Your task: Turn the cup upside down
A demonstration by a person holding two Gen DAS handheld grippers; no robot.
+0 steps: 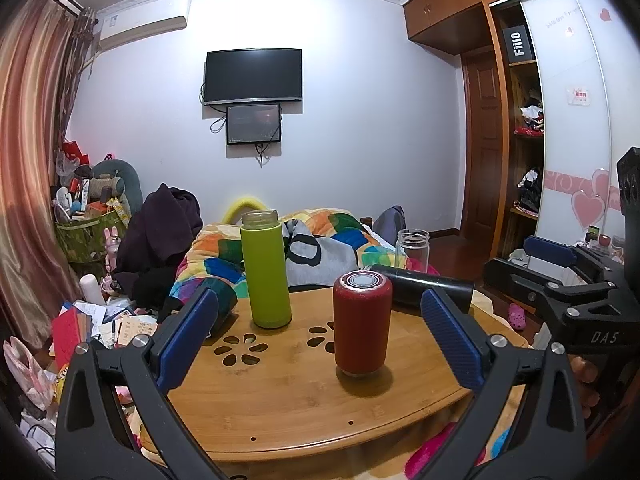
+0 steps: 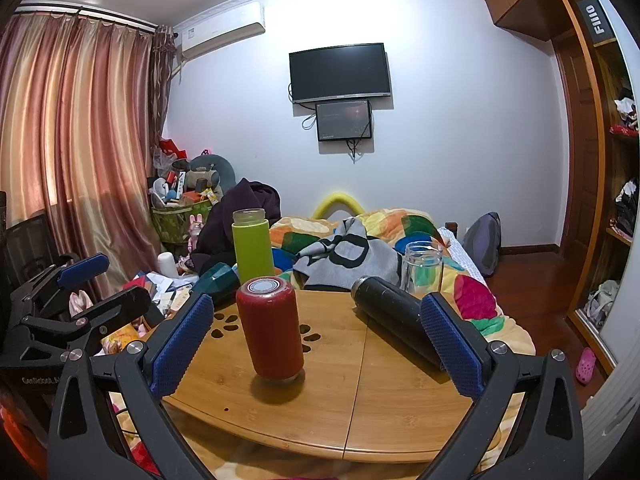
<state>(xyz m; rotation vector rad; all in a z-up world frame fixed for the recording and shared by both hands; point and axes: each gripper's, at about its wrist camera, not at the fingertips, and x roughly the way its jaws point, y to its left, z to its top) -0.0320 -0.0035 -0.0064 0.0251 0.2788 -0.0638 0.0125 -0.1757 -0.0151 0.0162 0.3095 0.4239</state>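
Observation:
A red cup (image 1: 362, 326) stands on the wooden table (image 1: 288, 404) with its metal base facing up; it also shows in the right wrist view (image 2: 272, 328). My left gripper (image 1: 320, 336) is open and empty, its blue pads on either side of the red cup, a little short of it. My right gripper (image 2: 320, 344) is open and empty, near the table's front edge; the red cup stands between its pads, farther off. Each gripper shows in the other's view, the right (image 1: 560, 276) and the left (image 2: 88, 284).
A green bottle (image 1: 266, 268) stands upright with its mouth open at the table's back left. A black flask (image 2: 396, 324) lies on its side at the right. A clear glass jar (image 2: 422, 266) stands behind it. A dark teal cup (image 2: 218, 280) lies at the left edge. A bed with a colourful quilt (image 2: 472, 292) lies behind.

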